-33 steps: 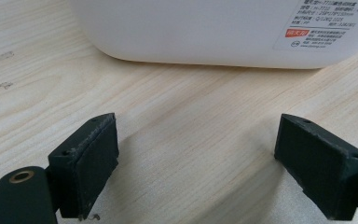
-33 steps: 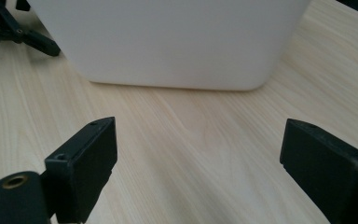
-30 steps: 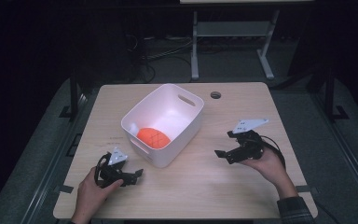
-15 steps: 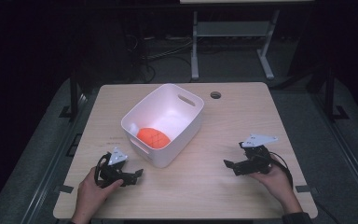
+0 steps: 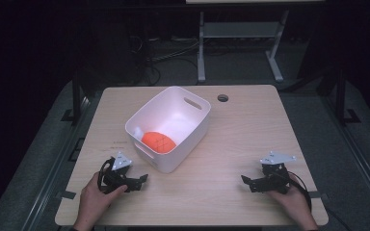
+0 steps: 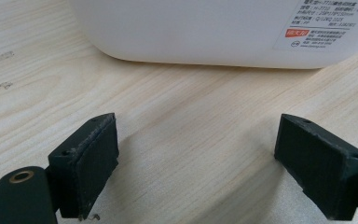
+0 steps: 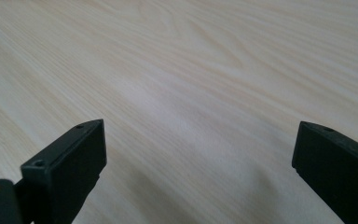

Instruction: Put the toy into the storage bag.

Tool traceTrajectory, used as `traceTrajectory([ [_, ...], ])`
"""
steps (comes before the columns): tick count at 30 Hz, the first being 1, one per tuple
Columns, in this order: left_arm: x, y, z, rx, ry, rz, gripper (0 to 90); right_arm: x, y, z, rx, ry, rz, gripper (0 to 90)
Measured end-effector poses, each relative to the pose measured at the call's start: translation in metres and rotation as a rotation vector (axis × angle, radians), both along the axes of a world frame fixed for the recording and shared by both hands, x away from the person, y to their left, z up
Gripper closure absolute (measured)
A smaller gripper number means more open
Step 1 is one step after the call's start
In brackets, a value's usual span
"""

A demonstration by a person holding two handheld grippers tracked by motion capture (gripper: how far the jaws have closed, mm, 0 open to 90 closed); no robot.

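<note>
Both grippers rest low on the desk, jaws wide, with nothing between them.

The left gripper [image 5: 137, 180] sits at the near left of the desk [image 5: 250, 125], held by the left hand [image 5: 94, 199]; its jaws stand apart and empty, and they point at the near wall of the white tub [image 5: 192, 132], which is just beside it. In the left gripper view the tub wall with its label [image 6: 328, 23] is close ahead. An orange object [image 5: 158, 142] lies inside the tub, next to a small white thing [image 5: 138, 131]. The right gripper [image 5: 250, 183] is at the near right, well apart from the tub; its jaws have just been opening and hold nothing, only bare wood is between them.
</note>
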State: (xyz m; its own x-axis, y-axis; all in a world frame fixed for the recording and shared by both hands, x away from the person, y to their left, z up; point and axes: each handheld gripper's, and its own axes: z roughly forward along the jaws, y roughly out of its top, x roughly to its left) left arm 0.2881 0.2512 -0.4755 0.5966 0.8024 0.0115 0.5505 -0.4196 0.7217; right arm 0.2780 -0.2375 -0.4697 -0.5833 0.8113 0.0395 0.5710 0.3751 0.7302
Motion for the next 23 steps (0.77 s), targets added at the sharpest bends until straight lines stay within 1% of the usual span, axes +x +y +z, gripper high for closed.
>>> traceTrajectory([
  [4, 0.0, 0.0, 0.0, 0.0, 0.0, 0.0, 12.6, -0.002, -0.002, -0.005, -0.016, 0.001, -0.02, 2.5],
  [5, 0.0, 0.0, 0.0, 0.0, 0.0, 0.0, 12.6, -0.002, -0.003, -0.008, -0.029, 0.011, -0.031, 2.5],
  [7, 0.0, 0.0, 0.0, 0.0, 0.0, 0.0, 12.6, -0.002, -0.004, -0.01, -0.03, 0.014, -0.032, 2.5],
  [8, 0.0, 0.0, 0.0, 0.0, 0.0, 0.0, 12.6, -0.001, -0.005, -0.013, -0.038, 0.018, -0.046, 2.3],
  [10, 0.0, 0.0, 0.0, 0.0, 0.0, 0.0, 12.6, 0.0, -0.005, -0.013, -0.029, 0.024, -0.05, 2.4],
  [13, 0.0, 0.0, 0.0, 0.0, 0.0, 0.0, 12.6, 0.0, -0.006, -0.013, -0.028, 0.026, -0.06, 2.4],
  [23, 0.0, 0.0, 0.0, 0.0, 0.0, 0.0, 12.6, 0.0, -0.006, -0.013, -0.032, 0.028, -0.062, 2.2],
])
